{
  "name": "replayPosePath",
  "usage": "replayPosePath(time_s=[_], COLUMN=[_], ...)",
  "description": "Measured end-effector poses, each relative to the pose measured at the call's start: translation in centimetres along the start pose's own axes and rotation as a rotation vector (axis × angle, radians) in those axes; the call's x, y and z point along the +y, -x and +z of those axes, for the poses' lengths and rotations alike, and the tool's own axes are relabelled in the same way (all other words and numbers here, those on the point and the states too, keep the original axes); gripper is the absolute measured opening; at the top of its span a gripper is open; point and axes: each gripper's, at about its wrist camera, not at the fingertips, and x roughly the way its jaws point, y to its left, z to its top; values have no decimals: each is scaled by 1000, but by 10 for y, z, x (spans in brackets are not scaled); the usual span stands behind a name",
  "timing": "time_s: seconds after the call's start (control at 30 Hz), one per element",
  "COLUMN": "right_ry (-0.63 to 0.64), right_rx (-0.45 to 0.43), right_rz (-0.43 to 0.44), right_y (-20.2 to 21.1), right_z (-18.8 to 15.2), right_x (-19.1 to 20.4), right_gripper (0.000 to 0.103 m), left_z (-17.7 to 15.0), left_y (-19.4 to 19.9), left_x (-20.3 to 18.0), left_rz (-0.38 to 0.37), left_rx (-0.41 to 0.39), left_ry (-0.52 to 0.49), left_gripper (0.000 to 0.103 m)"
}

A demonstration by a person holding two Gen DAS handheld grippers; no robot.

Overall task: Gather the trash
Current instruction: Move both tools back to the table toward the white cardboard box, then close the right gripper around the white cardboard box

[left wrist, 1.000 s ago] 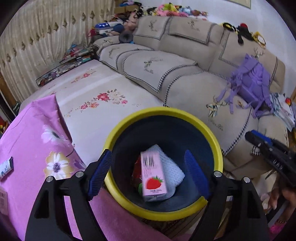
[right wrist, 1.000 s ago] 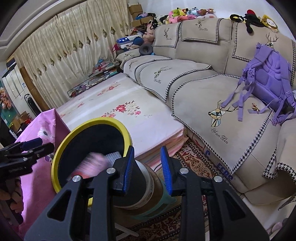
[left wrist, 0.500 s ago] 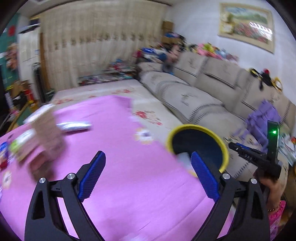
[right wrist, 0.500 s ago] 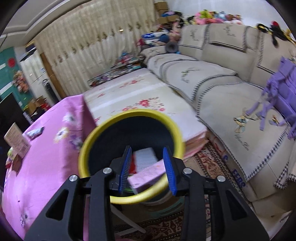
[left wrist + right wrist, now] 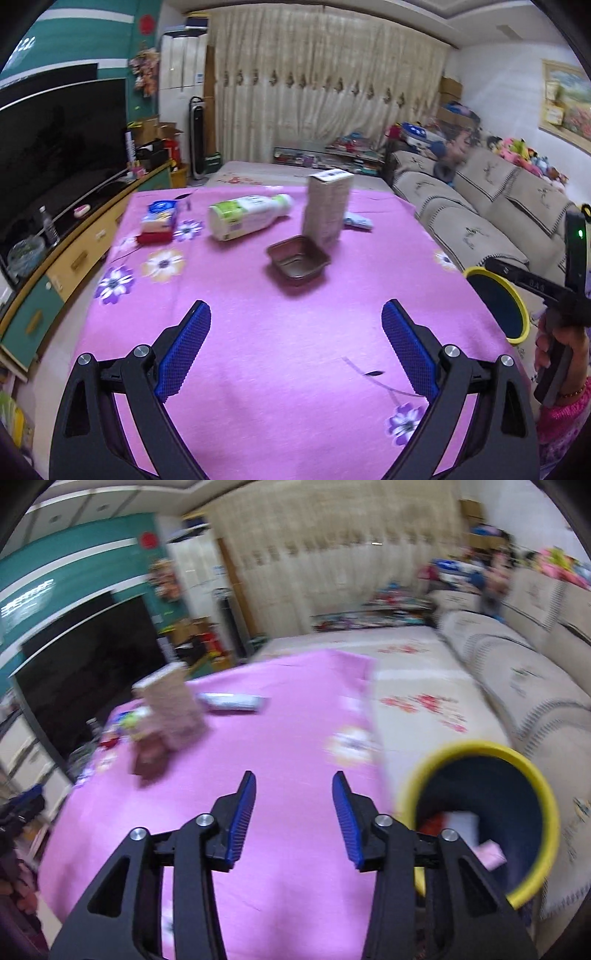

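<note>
On the pink tablecloth (image 5: 295,350) lie a brown square tray (image 5: 298,258), an upright carton (image 5: 327,206), a white-and-green bottle (image 5: 249,216) on its side, a small tube (image 5: 357,221) and a blue-and-red packet (image 5: 159,223). My left gripper (image 5: 295,343) hangs wide open over the near cloth, empty. The yellow-rimmed bin (image 5: 480,816) stands off the table's right edge with a pink carton and white trash inside; it shows too as the bin (image 5: 498,306). My right gripper (image 5: 293,812) is over the cloth beside the bin, its jaws opening, nothing between them.
A beige sofa (image 5: 498,206) runs along the right. A TV (image 5: 55,147) on a low cabinet stands at the left. A floral mat (image 5: 417,686) lies beyond the table. A hand (image 5: 561,354) holds the other gripper at the right.
Both grippers swung left from over the bin to the pink table. The right gripper let a pink carton drop into the bin and widened. The left gripper opened wider.
</note>
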Motion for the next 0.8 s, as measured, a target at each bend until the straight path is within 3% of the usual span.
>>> replayPosePath(time_s=[0.13, 0.23, 0.37, 0.57, 0.8], right_ry=[121, 203, 308, 341, 412], right_rx=[-20, -37, -36, -5, 35], right_rz=[124, 170, 203, 234, 237], right_y=[-25, -42, -73, -121, -165], right_z=[25, 41, 63, 84, 93], right_x=[57, 91, 126, 136, 150], right_gripper=[56, 70, 79, 89, 91], left_z=[-3, -5, -8, -11, -13], left_y=[5, 8, 3, -5, -19], left_x=[7, 11, 9, 11, 12], left_rz=[3, 0, -21, -37, -48], left_rx=[-17, -23, -9, 13, 40], left_ry=[5, 6, 33, 44, 46], left_gripper=[92, 92, 92, 92, 92])
